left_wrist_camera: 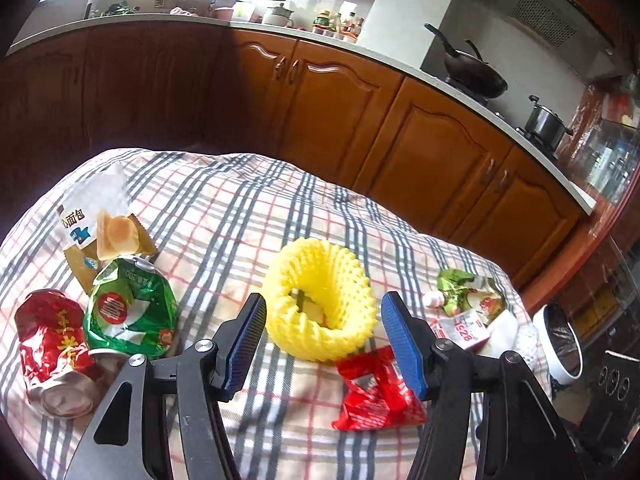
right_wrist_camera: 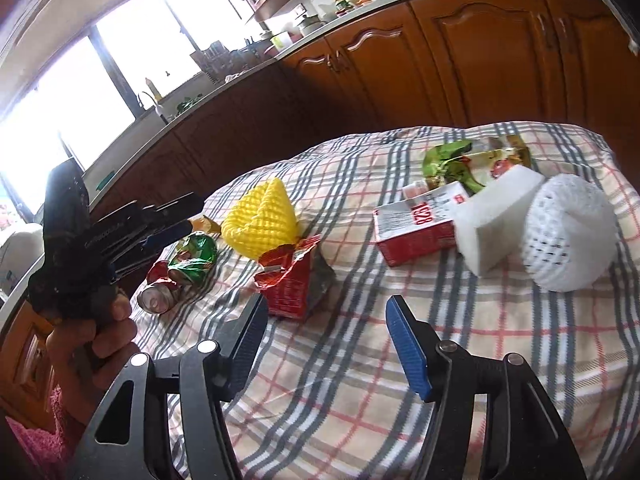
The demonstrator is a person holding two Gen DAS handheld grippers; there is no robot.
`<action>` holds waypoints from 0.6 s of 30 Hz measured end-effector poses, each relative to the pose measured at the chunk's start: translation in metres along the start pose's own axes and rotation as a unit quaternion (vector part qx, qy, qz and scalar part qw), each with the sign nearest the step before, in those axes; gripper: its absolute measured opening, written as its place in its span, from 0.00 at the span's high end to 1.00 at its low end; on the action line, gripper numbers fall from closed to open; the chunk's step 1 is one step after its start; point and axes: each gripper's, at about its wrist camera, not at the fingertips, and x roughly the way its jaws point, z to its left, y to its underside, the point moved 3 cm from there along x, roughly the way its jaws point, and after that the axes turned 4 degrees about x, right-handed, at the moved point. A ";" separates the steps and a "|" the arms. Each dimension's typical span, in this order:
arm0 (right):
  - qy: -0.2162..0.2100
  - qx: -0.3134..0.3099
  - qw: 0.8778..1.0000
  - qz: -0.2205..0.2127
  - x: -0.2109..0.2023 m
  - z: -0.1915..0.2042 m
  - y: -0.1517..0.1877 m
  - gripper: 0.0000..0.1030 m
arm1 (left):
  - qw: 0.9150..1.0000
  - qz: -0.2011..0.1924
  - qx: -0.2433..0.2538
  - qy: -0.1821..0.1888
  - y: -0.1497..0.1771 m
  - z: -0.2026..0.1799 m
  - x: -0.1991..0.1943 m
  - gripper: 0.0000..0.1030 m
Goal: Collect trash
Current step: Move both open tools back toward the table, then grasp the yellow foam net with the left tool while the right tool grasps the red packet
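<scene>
1. Left gripper (left_wrist_camera: 324, 340): fingers apart and empty, with the yellow foam net (left_wrist_camera: 320, 300) on the table (left_wrist_camera: 248, 208) just beyond and between them. Push forward, then clamp the net's near wall.
2. Keep clear of the red wrapper (left_wrist_camera: 372, 392) beside the right finger.
3. Right gripper (right_wrist_camera: 326, 344): fingers spread, nothing held; aim at the red wrapper (right_wrist_camera: 294, 276).
4. Bin (left_wrist_camera: 558, 344) sits low, off the table's right edge.
</scene>
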 end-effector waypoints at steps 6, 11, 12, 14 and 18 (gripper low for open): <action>-0.018 -0.011 0.999 0.024 0.036 0.012 -0.004 0.44 | 0.999 0.038 -0.016 0.009 -0.008 0.011 0.042 0.42; -0.021 -0.006 0.999 0.049 0.063 0.008 -0.004 0.44 | 0.997 0.070 -0.012 0.010 -0.009 0.015 0.079 0.44; -0.024 -0.004 0.998 0.054 0.067 0.008 -0.005 0.44 | 0.997 0.074 -0.008 0.008 -0.009 0.015 0.086 0.44; -0.033 -0.003 0.997 0.066 0.074 0.008 -0.003 0.55 | 0.997 0.080 0.002 0.009 -0.008 0.014 0.095 0.61; -0.033 -0.017 0.998 0.055 0.066 0.013 -0.004 0.91 | 0.997 0.080 0.017 0.014 -0.003 0.009 0.096 0.86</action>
